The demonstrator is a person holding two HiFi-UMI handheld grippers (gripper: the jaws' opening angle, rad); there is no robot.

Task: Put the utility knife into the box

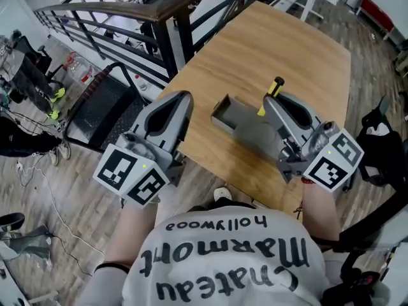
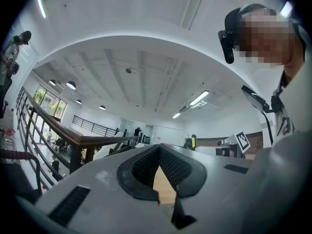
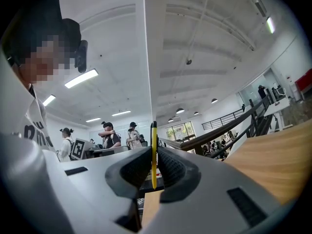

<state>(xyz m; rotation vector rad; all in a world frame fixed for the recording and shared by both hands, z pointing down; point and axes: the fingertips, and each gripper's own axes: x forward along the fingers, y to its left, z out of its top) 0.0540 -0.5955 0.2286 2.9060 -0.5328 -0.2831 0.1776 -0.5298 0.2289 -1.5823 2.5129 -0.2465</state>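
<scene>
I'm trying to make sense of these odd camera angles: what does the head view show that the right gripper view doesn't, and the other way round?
Only the head view: the open grey box and the marker cube on the right-hand tool. Only the right gripper view: ceiling lights and people standing behind. Both: the right claw clamped on the yellow utility knife, the wooden table and the railing.

An open-plan office or lab on a mezzanine: black railing (image 1: 159,8), wooden desk (image 1: 287,43), ceiling strip lights (image 3: 80,78), people (image 3: 108,133) at workstations
</scene>
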